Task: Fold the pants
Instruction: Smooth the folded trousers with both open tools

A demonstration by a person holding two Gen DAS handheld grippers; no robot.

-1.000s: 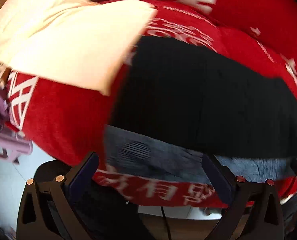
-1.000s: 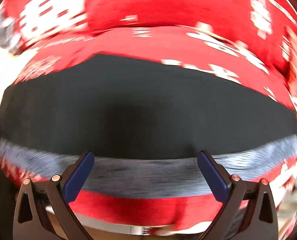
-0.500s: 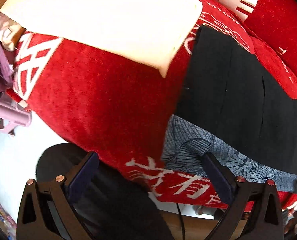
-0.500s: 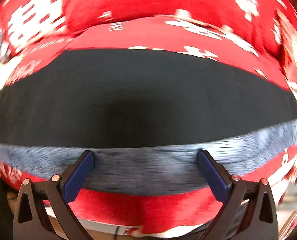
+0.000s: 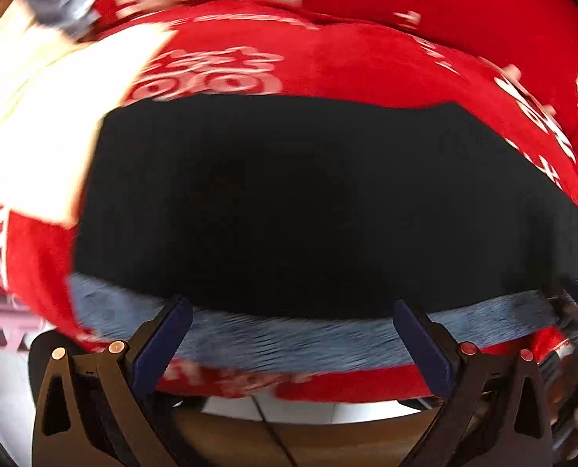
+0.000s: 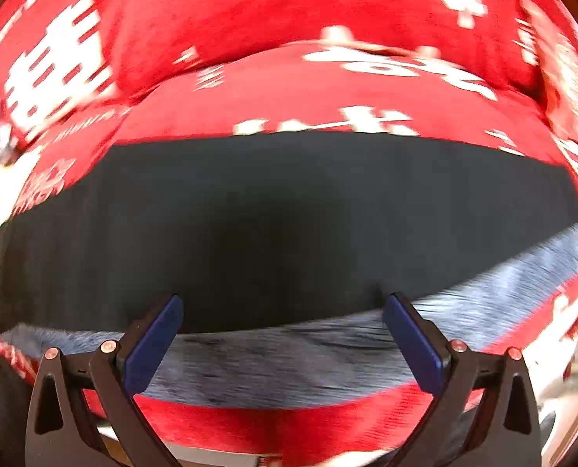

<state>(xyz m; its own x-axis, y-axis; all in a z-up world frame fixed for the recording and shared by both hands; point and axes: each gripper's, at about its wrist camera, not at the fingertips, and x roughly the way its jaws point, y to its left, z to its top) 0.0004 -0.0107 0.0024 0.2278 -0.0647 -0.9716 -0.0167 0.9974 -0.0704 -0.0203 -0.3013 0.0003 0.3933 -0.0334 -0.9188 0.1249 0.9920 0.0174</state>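
In the left wrist view, the left gripper [image 5: 291, 317] has its fingers spread wide apart with nothing between them, held over the near edge of the black pants [image 5: 308, 202]. The pants lie flat on a red cushion [image 5: 359, 66] printed with white characters. A blue-grey band [image 5: 289, 342] runs along the pants' near edge, just inside the cushion's front rim. The pants' far edge is straight, with bare red fabric beyond it. Their left edge lies close to a pale cream cloth [image 5: 44, 124] at the far left. Past the cushion's left rim the floor [image 5: 5, 408] is open. At the far right edge part of the other tool shows, blurred.

In the right wrist view, the right gripper [image 6: 283, 311] is likewise spread apart and empty, its fingertips [image 6: 400, 307] at the seam where black cloth meets the grey band. The pants span nearly the whole width; their right end stops short of the cushion's right side. Beyond the far edge lies open red cushion, then a raised back cushion [image 6: 273, 7].
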